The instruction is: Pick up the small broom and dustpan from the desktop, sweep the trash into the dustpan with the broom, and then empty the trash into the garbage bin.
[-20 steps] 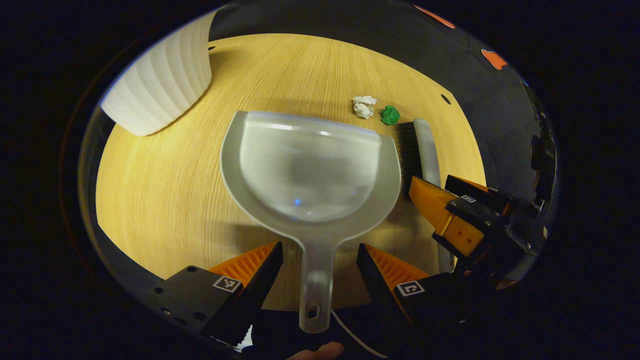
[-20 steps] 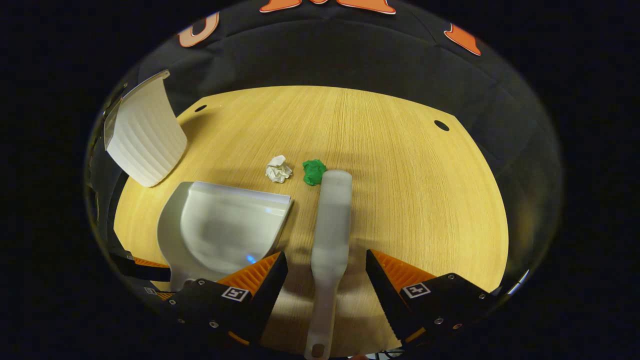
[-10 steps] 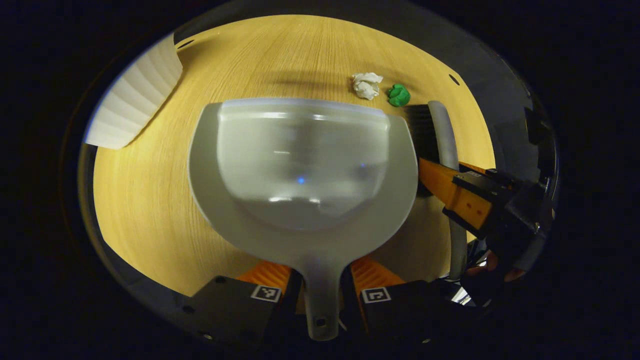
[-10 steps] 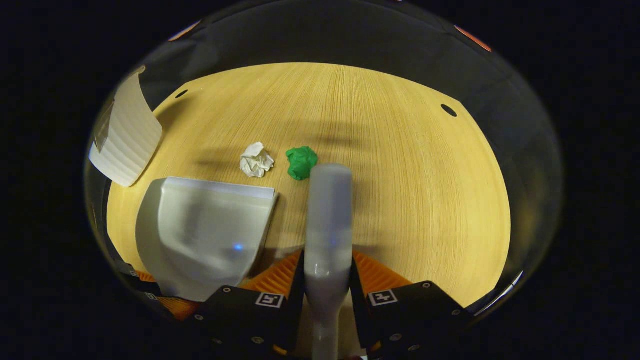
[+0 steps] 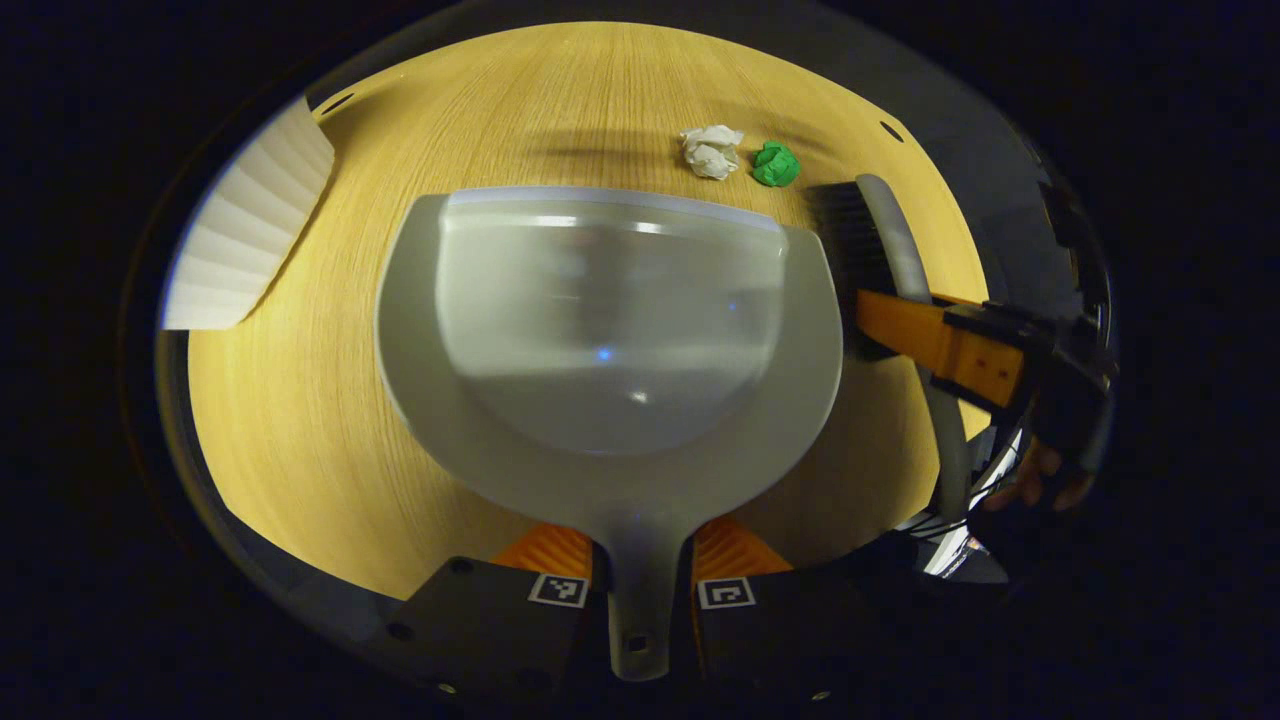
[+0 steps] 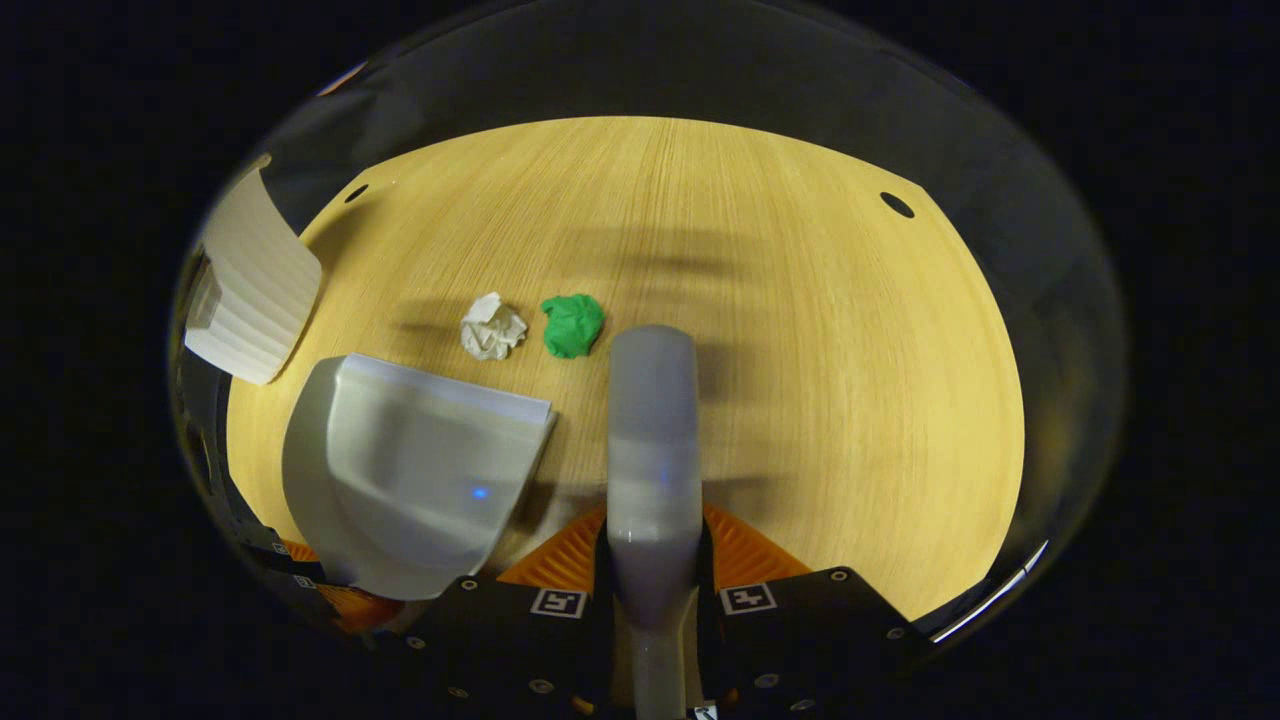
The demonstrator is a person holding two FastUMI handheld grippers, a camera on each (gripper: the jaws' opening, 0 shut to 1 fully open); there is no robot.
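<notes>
My left gripper (image 5: 642, 560) is shut on the handle of the grey dustpan (image 5: 610, 340), whose open lip faces away from me over the wooden desktop (image 5: 300, 400). My right gripper (image 6: 655, 575) is shut on the handle of the small grey broom (image 6: 652, 420). In the left gripper view that broom (image 5: 885, 250) shows its black bristles at the right, held by the right gripper (image 5: 950, 345). A white crumpled paper (image 6: 492, 327) and a green wad (image 6: 573, 324) lie just beyond the dustpan (image 6: 410, 470) and broom tip. The same white paper (image 5: 709, 152) and green wad (image 5: 775, 164) sit past the dustpan lip.
A white ribbed garbage bin (image 5: 245, 250) stands at the far left of the desk, also seen as the bin (image 6: 250, 290) in the right gripper view. Small round holes (image 6: 897, 204) mark the desktop's far corners. A hand (image 5: 1040, 480) holds the right gripper.
Both grippers closed from open onto the handles, the left on the dustpan and the right on the broom. Both tools now fill more of their views, and the trash sits slightly farther off.
</notes>
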